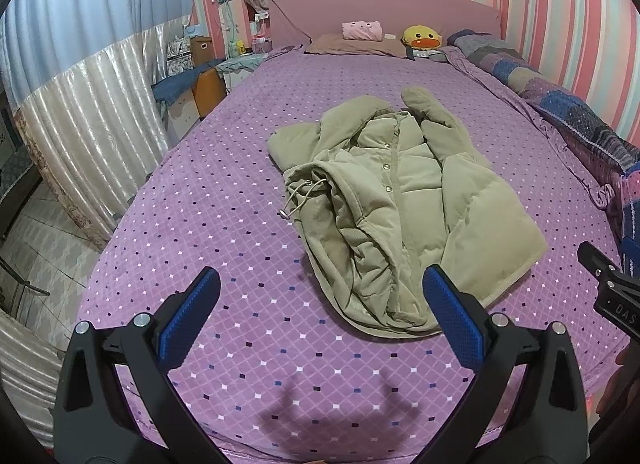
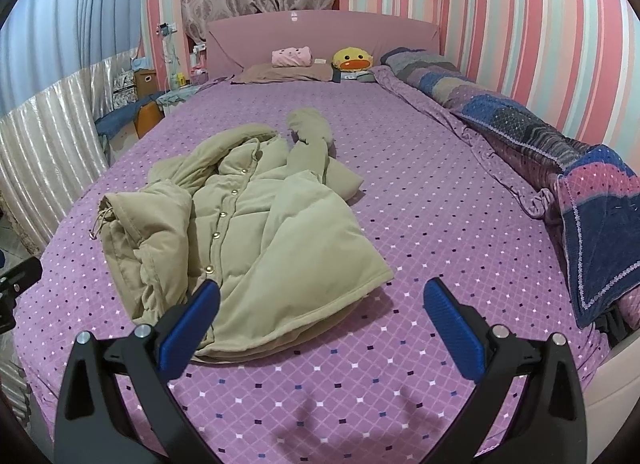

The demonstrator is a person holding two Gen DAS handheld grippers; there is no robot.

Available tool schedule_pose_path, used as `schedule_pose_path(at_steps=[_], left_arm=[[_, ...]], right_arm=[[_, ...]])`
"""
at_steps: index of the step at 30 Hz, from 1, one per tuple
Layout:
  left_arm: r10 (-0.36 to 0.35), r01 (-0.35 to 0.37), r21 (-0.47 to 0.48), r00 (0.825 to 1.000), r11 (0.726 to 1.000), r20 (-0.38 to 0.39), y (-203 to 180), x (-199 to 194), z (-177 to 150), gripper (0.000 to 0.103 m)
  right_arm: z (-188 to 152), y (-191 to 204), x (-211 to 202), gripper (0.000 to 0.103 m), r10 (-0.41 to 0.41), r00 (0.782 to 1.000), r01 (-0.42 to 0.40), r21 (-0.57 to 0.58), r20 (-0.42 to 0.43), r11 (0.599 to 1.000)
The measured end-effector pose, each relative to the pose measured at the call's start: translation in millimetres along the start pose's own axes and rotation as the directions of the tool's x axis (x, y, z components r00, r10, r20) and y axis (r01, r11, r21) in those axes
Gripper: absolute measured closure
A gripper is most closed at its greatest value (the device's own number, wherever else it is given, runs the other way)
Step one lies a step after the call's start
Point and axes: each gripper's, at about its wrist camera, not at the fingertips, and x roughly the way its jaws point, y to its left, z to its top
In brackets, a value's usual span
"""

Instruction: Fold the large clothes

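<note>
A beige padded jacket (image 1: 404, 200) (image 2: 256, 224) lies rumpled on the purple dotted bed (image 1: 208, 192) (image 2: 432, 200), front up with its snap buttons showing. One sleeve stretches toward the headboard. The hem nearest me is bunched, with a drawcord (image 1: 300, 194) hanging out. My left gripper (image 1: 320, 296) hovers open over the bed just short of the hem. Its right pad (image 1: 452, 316) overlaps the hem in the left wrist view. My right gripper (image 2: 320, 304) is open above the jacket's near right corner, nothing between its fingers.
A rolled patchwork quilt (image 2: 540, 152) runs along the bed's right side by the striped wall. Pillows and a yellow duck plush (image 2: 353, 58) sit at the headboard. Curtains and a cluttered bedside stand (image 1: 208, 76) are on the left, with tiled floor below.
</note>
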Motion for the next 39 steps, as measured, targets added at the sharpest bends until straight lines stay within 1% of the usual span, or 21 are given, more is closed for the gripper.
schedule_pose_path(at_steps=[6, 14, 22, 39], left_arm=[[-0.003, 0.003, -0.003, 1.000, 1.000, -0.004, 1, -2, -1, 0.003], [-0.005, 0.005, -0.009, 1.000, 1.000, -0.006, 5, -1, -4, 0.003], [-0.007, 0.007, -0.014, 1.000, 1.000, -0.021, 8, 6, -7, 0.003], [-0.011, 0.011, -0.014, 1.000, 1.000, -0.025, 7, 9, -9, 0.003]], right_arm=[[-1, 1, -1, 0.002, 0.020, 1.000, -0.020, 0.010, -0.003, 1.000], [-4, 10, 0, 0.002, 0.021, 1.000, -0.021, 0.001, -0.015, 1.000], [-6, 10, 4, 0.002, 0.029, 0.999, -0.029, 0.006, -0.025, 1.000], [-8, 11, 8, 0.002, 0.022, 0.999, -0.022, 0.002, -0.030, 1.000]])
